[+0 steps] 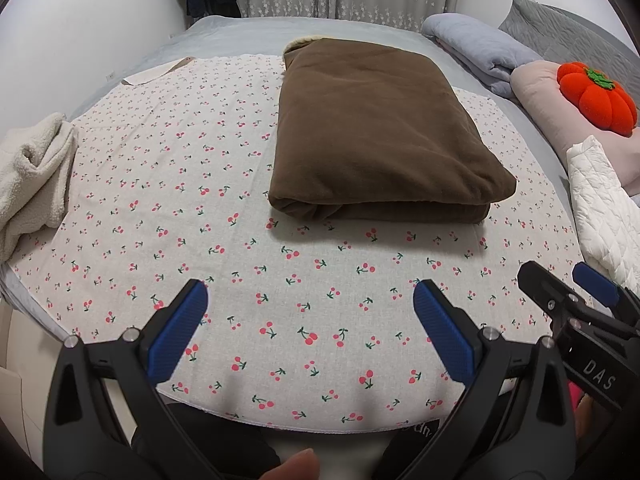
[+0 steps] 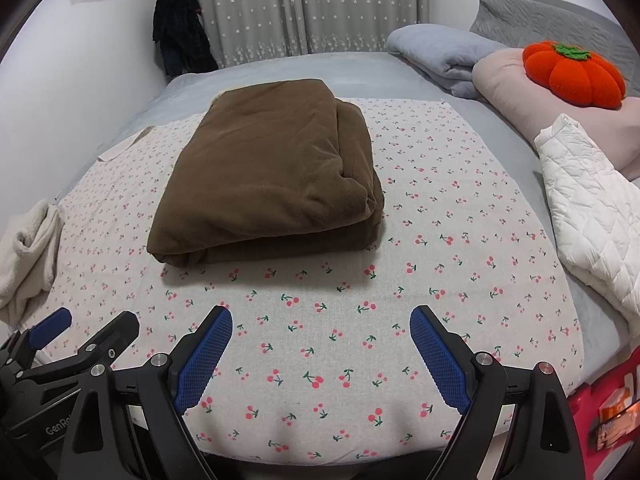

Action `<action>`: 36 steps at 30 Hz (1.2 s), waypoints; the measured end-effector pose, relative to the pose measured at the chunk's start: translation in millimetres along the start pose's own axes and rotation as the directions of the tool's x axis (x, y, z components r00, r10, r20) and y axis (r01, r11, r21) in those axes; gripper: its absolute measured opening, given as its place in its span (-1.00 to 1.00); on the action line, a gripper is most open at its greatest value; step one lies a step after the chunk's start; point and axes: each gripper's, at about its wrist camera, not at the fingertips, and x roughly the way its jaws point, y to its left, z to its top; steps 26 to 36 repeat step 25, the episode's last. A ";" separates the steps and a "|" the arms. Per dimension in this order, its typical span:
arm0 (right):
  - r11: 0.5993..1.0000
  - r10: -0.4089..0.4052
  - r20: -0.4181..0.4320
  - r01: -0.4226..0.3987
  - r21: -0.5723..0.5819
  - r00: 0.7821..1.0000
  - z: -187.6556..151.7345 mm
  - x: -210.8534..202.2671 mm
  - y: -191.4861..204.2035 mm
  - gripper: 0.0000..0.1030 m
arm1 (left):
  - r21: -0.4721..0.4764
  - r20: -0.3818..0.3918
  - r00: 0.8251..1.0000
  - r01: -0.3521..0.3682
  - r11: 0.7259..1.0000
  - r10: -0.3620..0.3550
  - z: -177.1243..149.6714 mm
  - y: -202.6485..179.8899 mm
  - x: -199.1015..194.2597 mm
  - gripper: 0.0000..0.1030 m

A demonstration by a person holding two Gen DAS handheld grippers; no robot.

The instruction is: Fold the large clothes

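Observation:
A large brown garment (image 1: 376,132) lies folded into a thick rectangle on the cherry-print cloth (image 1: 192,184) that covers the bed. It also shows in the right wrist view (image 2: 272,172), on the same cloth (image 2: 460,240). My left gripper (image 1: 310,312) is open and empty, hovering over the cloth's near edge, short of the garment. My right gripper (image 2: 320,338) is open and empty, beside the left one. The right gripper also shows in the left wrist view (image 1: 568,280), and the left gripper in the right wrist view (image 2: 90,322).
A cream fleece garment (image 1: 32,176) lies bunched at the cloth's left edge. A white quilted jacket (image 2: 592,208) lies at the right. Pillows, a rolled blue-grey blanket (image 2: 436,52) and an orange pumpkin cushion (image 2: 572,74) sit at the far right. A dark garment (image 2: 180,40) hangs by the curtain.

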 end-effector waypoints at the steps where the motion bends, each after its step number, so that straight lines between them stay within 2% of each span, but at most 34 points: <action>1: 1.000 0.000 0.000 0.000 0.000 1.000 0.0 0.1 0.0 0.79 | 0.001 -0.002 1.000 0.000 1.000 0.000 -0.3 -0.5 0.8 0.99; 23: 1.000 -0.006 -0.058 0.007 0.017 0.998 4.0 40.2 -5.5 0.79 | 0.022 -0.083 0.996 -0.015 1.000 0.017 5.4 -4.1 45.2 0.98; 36: 1.000 -0.005 -0.063 0.007 0.023 0.998 5.7 45.2 -5.8 0.79 | 0.009 -0.082 0.997 -0.015 1.000 0.015 7.9 -2.3 49.5 0.98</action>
